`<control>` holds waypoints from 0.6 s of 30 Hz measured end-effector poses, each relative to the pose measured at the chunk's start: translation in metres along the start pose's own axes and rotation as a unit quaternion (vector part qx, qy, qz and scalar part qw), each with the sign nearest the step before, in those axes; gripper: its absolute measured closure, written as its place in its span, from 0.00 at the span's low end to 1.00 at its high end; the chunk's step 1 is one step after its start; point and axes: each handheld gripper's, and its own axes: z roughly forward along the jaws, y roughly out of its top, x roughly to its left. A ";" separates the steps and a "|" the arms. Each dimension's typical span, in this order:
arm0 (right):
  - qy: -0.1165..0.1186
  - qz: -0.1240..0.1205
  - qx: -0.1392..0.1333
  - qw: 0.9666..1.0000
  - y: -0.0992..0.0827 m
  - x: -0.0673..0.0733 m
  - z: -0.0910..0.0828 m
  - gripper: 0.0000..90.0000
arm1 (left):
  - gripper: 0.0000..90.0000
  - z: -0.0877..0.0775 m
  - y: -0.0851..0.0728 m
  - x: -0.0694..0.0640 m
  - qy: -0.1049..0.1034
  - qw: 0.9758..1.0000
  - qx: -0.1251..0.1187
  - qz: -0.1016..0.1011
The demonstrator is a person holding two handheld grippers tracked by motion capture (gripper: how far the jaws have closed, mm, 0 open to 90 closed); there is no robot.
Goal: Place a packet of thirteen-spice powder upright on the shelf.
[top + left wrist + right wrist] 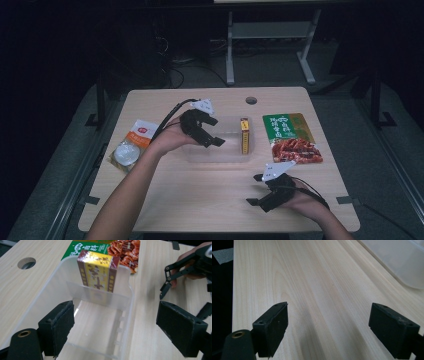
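Left gripper [216, 141], jaws wide and empty, hovers over the clear plastic bin [130, 293]: light, slick, flexible; grasp its thin rim.

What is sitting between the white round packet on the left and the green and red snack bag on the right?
In the high view, a clear plastic bin holding an upright yellow box, with the left gripper over it.
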 end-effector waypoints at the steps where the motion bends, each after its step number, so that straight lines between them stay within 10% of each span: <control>1: 0.000 -0.001 0.000 1.000 0.000 0.000 0.000 0.17 | 0.16 -0.003 -0.004 -0.003 0.002 1.000 0.001 0.000; 18: -0.012 0.013 -0.007 1.000 -0.002 -0.007 -0.004 0.16 | 0.16 -0.034 -0.076 -0.050 0.040 0.998 -0.034 -0.034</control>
